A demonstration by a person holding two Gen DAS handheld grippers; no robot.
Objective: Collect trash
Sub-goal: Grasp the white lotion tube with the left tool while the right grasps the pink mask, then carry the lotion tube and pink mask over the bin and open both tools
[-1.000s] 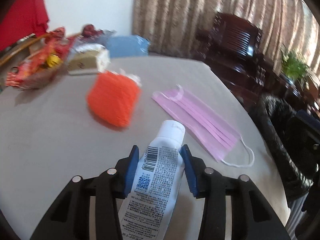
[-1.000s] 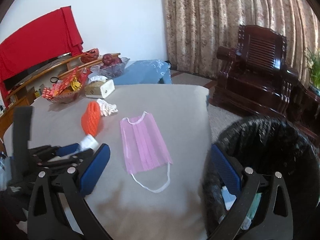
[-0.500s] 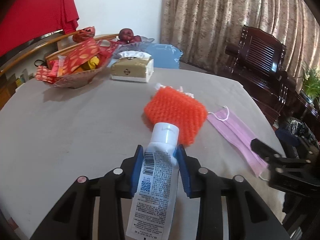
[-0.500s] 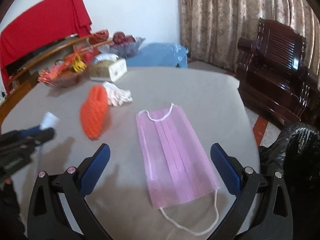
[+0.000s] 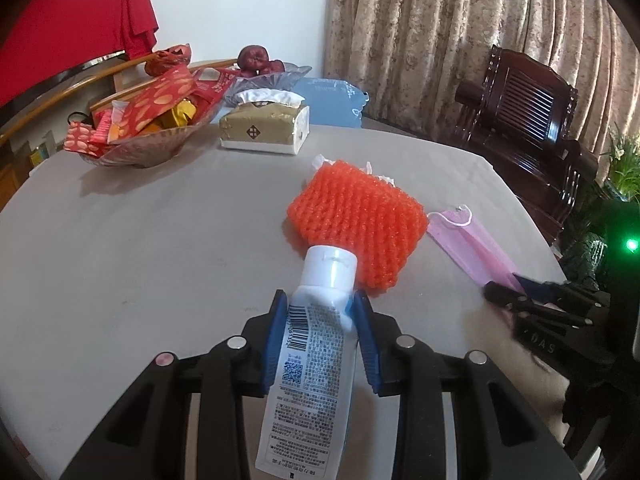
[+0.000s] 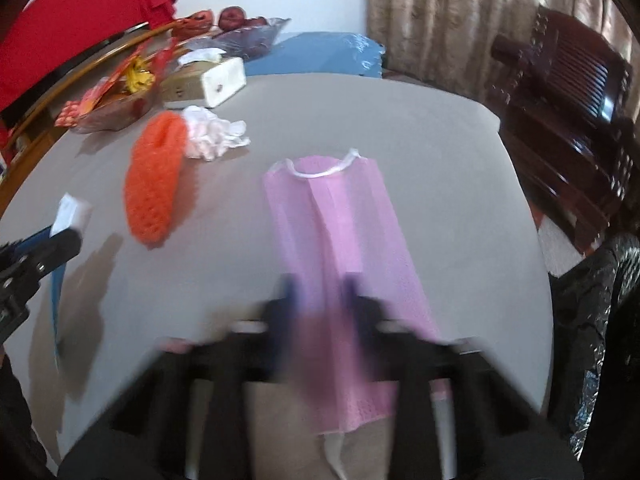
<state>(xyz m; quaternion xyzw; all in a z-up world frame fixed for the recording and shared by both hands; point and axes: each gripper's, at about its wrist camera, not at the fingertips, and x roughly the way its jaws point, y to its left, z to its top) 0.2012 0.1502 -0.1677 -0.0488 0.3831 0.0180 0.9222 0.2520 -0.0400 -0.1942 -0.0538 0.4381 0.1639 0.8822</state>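
Observation:
My left gripper is shut on a white squeeze tube, cap pointing forward, held above the grey table. Just beyond the cap lies an orange foam net. To its right a pink face mask lies flat. In the right wrist view my right gripper is blurred and low on the table, its jaws shut on the near middle of the pink mask. A crumpled white tissue sits behind the orange net. The tube's cap shows at the left edge.
A black-lined trash bin stands off the table's right edge. A gold tissue box and a bowl of red snack packets sit at the far left. A dark wooden chair stands by the curtain.
My right gripper dropped toward the table and its wide-open jaws shut on the pink mask. The left gripper swung a little with the tube still held; the grip tightened slightly.

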